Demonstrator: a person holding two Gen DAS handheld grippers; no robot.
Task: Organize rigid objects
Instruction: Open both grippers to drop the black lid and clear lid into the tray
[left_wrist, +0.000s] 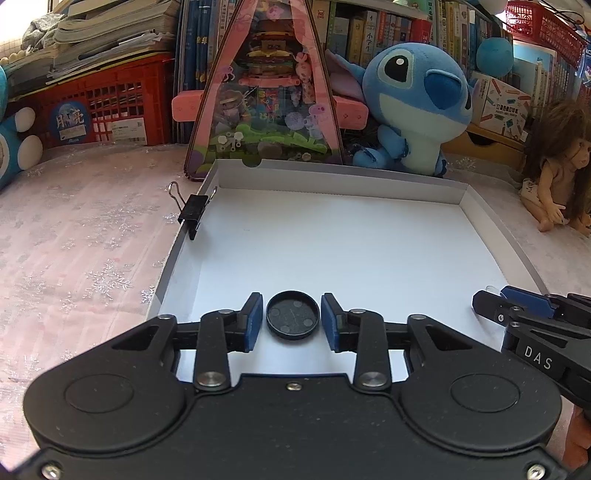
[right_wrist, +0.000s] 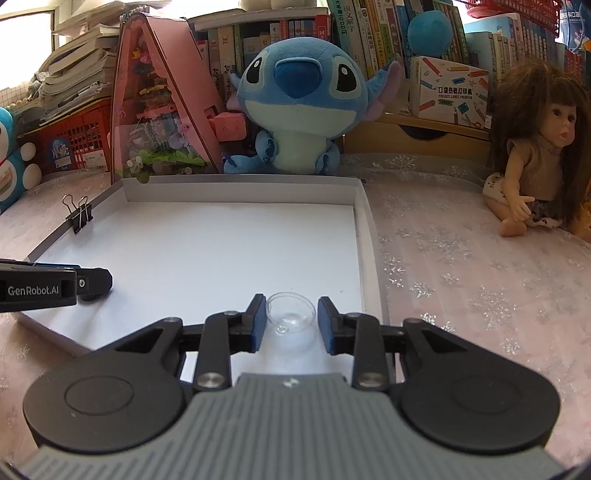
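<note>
The left gripper sits low over the white tray, its blue pads just clear of a round black lid lying flat on the tray floor between them. The right gripper, stamped "DAS" where the left view catches it, likewise brackets a small clear cup on the tray without pressing it. The left one reads "GenRobot.AI" in the right view. A black binder clip grips the tray's left wall.
</note>
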